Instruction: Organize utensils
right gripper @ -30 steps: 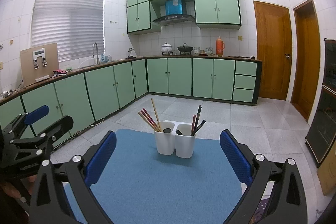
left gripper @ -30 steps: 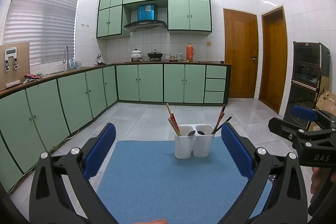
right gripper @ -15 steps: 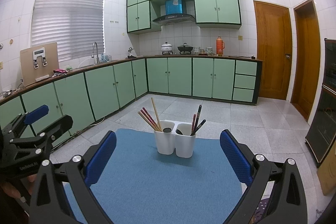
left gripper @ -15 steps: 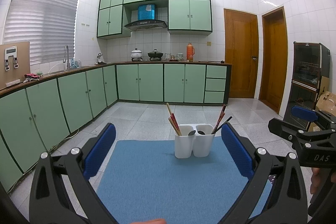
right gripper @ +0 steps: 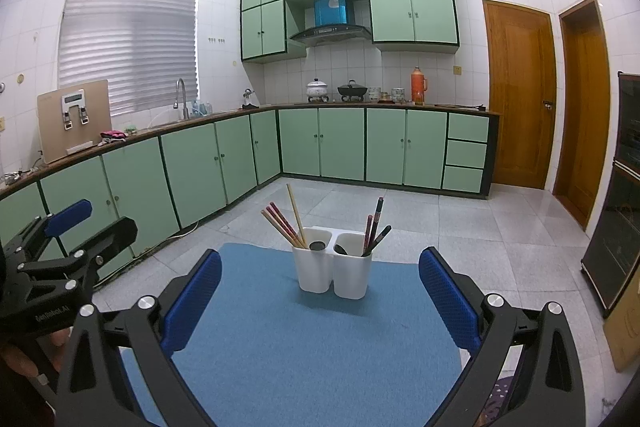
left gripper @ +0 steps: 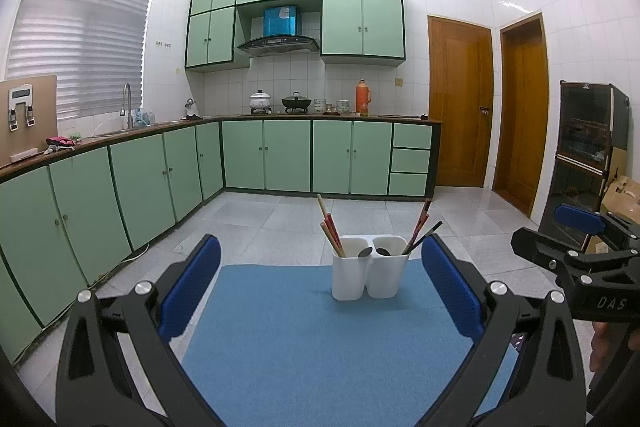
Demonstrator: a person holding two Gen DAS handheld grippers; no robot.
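Green-cabinet kitchen fills the background; a blue mat (left gripper: 320,339) occupies lower centre. Nothing has shifted over the last second: the white two-cup holder (right gripper: 333,267) with chopsticks (right gripper: 280,223) stands at centre frame. Left gripper (left gripper: 320,291) and right gripper (right gripper: 320,295) hover with fingers apart, empty, so sorting appears finished or paused.

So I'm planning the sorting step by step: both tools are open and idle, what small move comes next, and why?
Probably ease the right gripper forward toward the white two-cup holder. Both grippers are open and empty, well short of it, and the chopsticks and spoons are split between both cups, so something must be lifted out first.
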